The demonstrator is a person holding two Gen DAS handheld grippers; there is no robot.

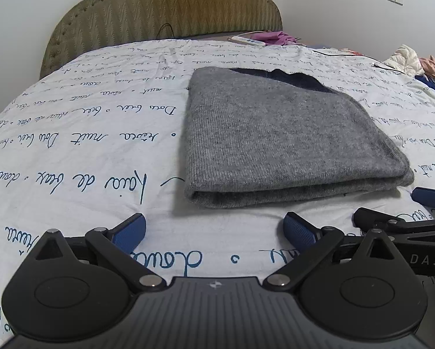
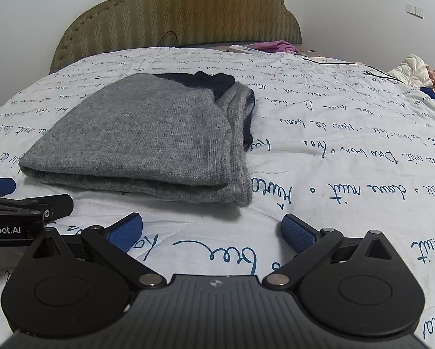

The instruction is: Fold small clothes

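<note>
Grey knit garment (image 1: 278, 136) lies folded in a flat rectangle on the bedsheet (image 1: 80, 145), centre of the left wrist frame; folded edge faces the camera, layers stacked, a dark navy part showing at its far edge. In the right wrist frame the same garment (image 2: 147, 136) sits centre-left, its right side showing 2 or more layers slightly offset.

Left gripper (image 1: 214, 228) occupies the lower centre of its frame; blue pads spread wide, nothing between them, tips over bare sheet just short of the garment's near edge. Right gripper (image 2: 211, 228) likewise at lower centre of its frame; pads wide apart, holding nothing, near the garment's front right corner but not touching it. Each gripper appears at the other's frame edge: right gripper (image 1: 403, 218) at lower right, left gripper (image 2: 28, 206) at lower left.

Sheet is white with blue script; padded headboard (image 1: 165, 8) at upper centre; purple cloth (image 1: 278, 37) and a white remote (image 1: 246, 40) at the far edge; loose clothes (image 1: 406, 61) at upper right.
</note>
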